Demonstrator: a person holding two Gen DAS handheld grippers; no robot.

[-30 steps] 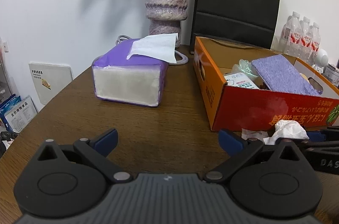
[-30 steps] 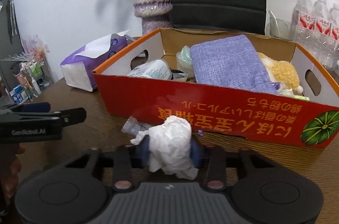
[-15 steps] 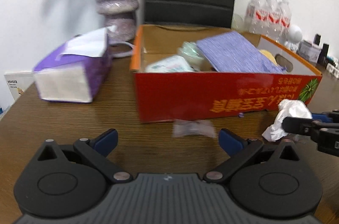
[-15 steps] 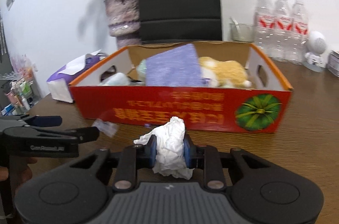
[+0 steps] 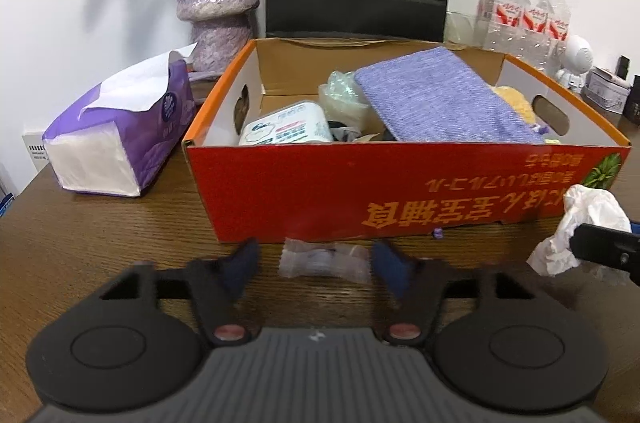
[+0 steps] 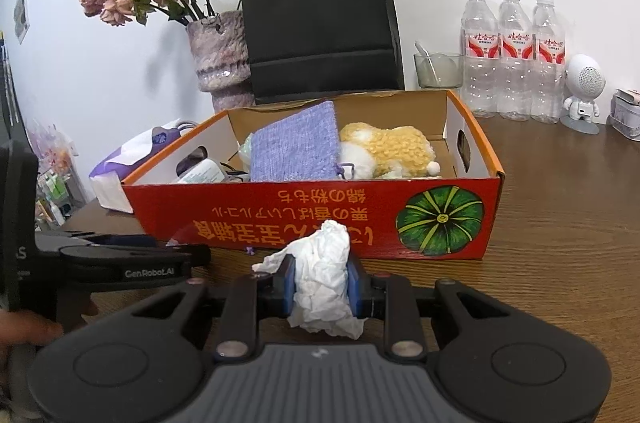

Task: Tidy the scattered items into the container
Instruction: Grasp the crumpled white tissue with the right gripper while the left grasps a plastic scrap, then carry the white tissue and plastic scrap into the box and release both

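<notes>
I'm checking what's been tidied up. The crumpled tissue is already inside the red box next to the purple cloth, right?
Not yet. The crumpled tissue is outside, pinched in the right gripper in front of the red box; the right wrist view shows it. The purple cloth is indeed in the box.

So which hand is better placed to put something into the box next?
Right: its tongs already grip the crumpled tissue before the box. The left tongs are closing around the clear wrapper.

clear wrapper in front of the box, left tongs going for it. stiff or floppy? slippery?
The clear wrapper looks like thin crinkled film, so probably floppy and light. Its glossy surface may slip. The left tongs are closing around it, pads not yet touching; it will likely crumple when pinched.
</notes>
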